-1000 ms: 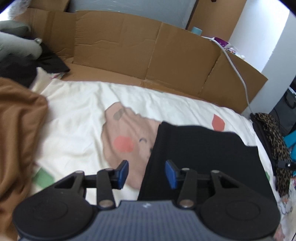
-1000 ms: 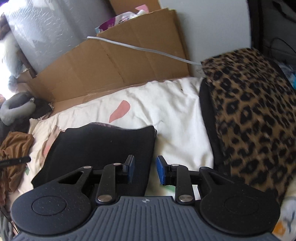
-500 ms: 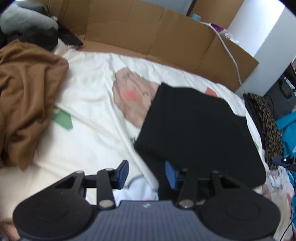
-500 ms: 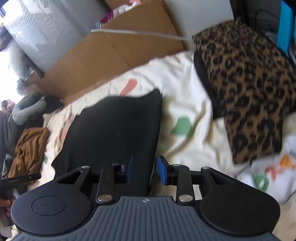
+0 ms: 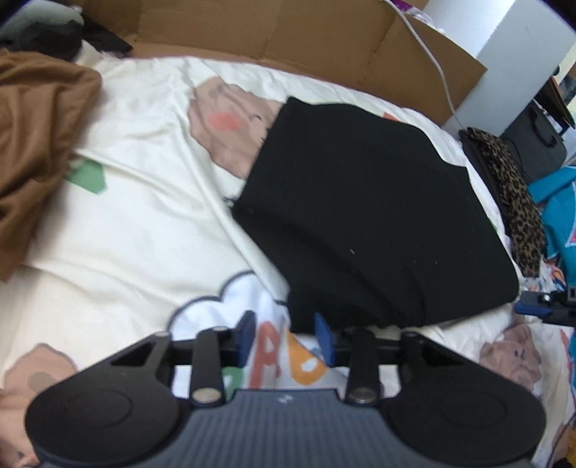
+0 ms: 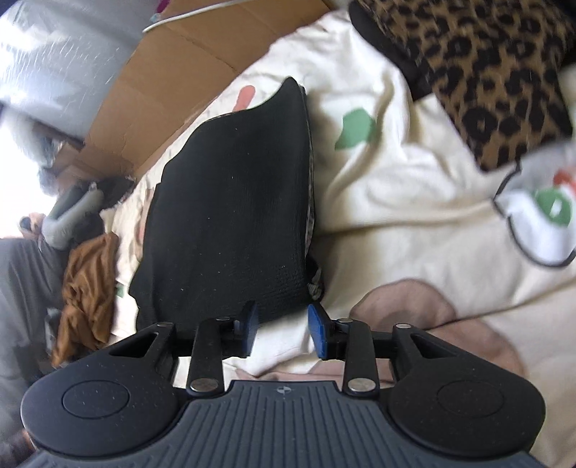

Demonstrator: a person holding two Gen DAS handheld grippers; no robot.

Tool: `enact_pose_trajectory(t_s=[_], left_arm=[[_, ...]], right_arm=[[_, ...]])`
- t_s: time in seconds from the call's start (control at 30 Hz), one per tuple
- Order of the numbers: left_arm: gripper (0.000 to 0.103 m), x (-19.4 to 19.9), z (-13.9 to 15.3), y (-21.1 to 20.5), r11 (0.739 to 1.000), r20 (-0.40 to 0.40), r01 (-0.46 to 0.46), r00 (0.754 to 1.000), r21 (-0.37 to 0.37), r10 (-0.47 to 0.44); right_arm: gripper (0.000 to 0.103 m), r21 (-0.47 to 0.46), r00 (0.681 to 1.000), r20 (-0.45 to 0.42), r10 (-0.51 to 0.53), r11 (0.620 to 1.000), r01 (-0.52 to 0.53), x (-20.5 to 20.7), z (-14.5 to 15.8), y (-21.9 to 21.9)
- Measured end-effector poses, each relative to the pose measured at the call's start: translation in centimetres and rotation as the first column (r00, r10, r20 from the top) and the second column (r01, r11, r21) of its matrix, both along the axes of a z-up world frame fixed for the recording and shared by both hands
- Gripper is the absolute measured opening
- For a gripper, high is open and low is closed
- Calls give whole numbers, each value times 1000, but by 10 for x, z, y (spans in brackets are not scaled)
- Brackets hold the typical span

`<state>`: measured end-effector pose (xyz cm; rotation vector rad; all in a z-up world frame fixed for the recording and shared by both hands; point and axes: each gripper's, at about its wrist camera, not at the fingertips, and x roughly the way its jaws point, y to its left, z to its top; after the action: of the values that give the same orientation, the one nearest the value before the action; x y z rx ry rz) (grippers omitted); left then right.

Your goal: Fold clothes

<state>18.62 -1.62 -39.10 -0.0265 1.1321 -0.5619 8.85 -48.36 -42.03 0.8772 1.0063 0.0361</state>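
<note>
A black folded garment (image 5: 367, 216) lies flat on the cream printed bedsheet (image 5: 144, 223). In the right wrist view the same black garment (image 6: 230, 201) stretches away from the camera. My left gripper (image 5: 284, 338) is open just in front of the garment's near left corner, nothing between its blue pads. My right gripper (image 6: 280, 325) is open at the garment's near right corner, pads empty. The right gripper's tip (image 5: 543, 306) shows at the far right edge of the left wrist view.
A crumpled brown garment (image 5: 39, 136) lies at the left of the bed. A folded leopard-print garment (image 6: 478, 72) sits at the right side. A cardboard wall (image 5: 273, 32) with a white cable (image 5: 439, 68) runs along the back. Teal cloth (image 5: 558, 216) lies off the right edge.
Both grippers have pulled back toward the near edge of the bed, away from the black garment's far end. More of the sheet and the whole folded garment now show.
</note>
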Motion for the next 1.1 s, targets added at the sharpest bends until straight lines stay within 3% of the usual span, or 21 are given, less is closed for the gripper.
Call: enact_pose_trajectory(t_s=[0.1, 0.33, 0.4, 0.43, 0.5, 0.67, 0.97, 1.1], left_arm=[[34, -1, -7, -5, 1000, -7, 19, 1000, -1, -19], [35, -2, -16, -15, 998, 13, 61, 998, 2, -61], [27, -3, -17, -14, 998, 18, 68, 998, -6, -68], [16, -3, -17, -13, 998, 17, 68, 998, -14, -68], [11, -4, -15, -9, 998, 20, 54, 998, -19, -54], [7, -6, -2, -1, 999, 60, 40, 997, -14, -39], [0, -8, 8, 10, 999, 95, -8, 995, 48, 4], [1, -4, 16, 27, 998, 83, -61, 995, 15, 60]], right_arm=[[53, 96, 997, -17, -70, 993, 71, -2, -12, -6], [53, 182, 983, -46, -176, 966, 182, -5, -36, -12], [51, 201, 978, -44, -203, 957, 208, -5, -39, -13], [47, 201, 978, -41, -204, 957, 208, -4, -39, -13], [22, 200, 978, -36, -205, 957, 208, -2, -39, -13], [12, 175, 976, -12, -216, 961, 214, -3, -31, -16], [11, 115, 971, 14, -240, 965, 237, -2, -21, -20], [18, 135, 971, 0, -237, 963, 235, -3, -24, -23]])
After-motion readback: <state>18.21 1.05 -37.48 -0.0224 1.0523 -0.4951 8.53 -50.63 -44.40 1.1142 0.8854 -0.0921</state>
